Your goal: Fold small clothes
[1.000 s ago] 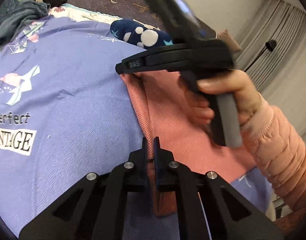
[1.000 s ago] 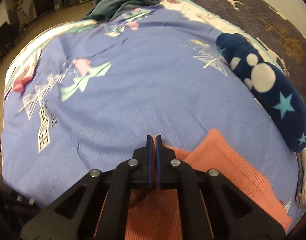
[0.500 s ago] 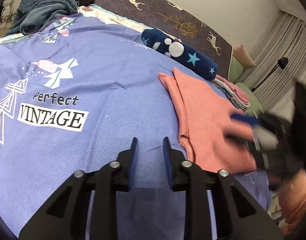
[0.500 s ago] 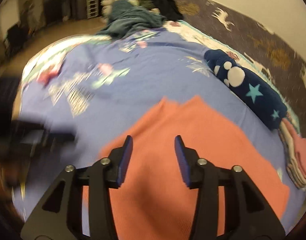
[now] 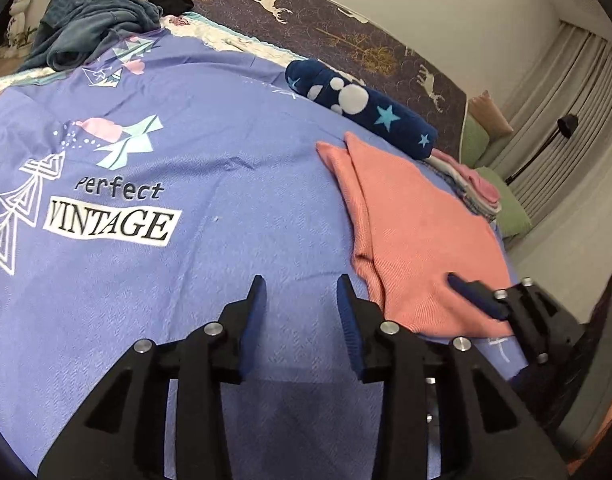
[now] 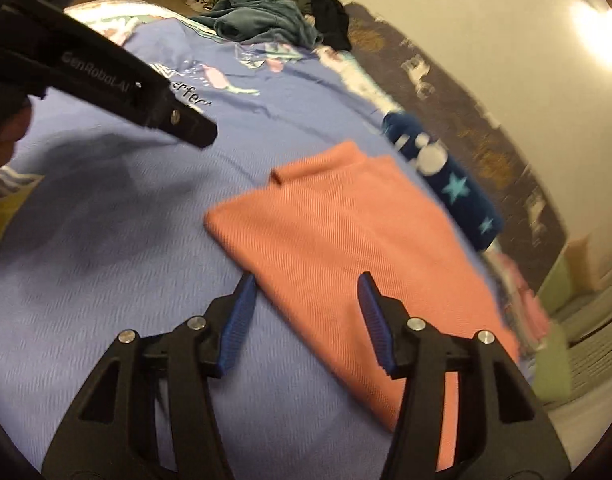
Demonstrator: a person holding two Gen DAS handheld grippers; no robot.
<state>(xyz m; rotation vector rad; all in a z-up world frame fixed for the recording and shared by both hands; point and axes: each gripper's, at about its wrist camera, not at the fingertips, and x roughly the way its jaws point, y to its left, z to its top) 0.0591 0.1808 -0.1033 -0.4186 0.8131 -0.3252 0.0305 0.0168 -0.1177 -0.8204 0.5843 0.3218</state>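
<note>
A salmon-pink folded garment [image 5: 410, 220] lies flat on the purple printed bedspread [image 5: 185, 152]; it also shows in the right wrist view [image 6: 346, 240]. My left gripper [image 5: 299, 292] is open and empty, over bare bedspread just left of the garment's near corner. My right gripper [image 6: 306, 292] is open and empty, hovering over the garment's near edge. A fingertip [image 5: 466, 290] of the right gripper shows in the left wrist view, over the garment's near part. The left gripper's body [image 6: 117, 84] crosses the upper left of the right wrist view.
A rolled navy blanket with stars [image 5: 362, 108] lies beyond the garment. A stack of folded pink and white clothes [image 5: 472, 184] sits to its right. A teal and black clothes heap [image 5: 101, 16] lies at the far end. Curtains and a floor lamp [image 5: 562, 132] stand right.
Both grippers were shut on the pink garment a second ago; they have let go, opened and pulled back. The garment now lies folded flat.
</note>
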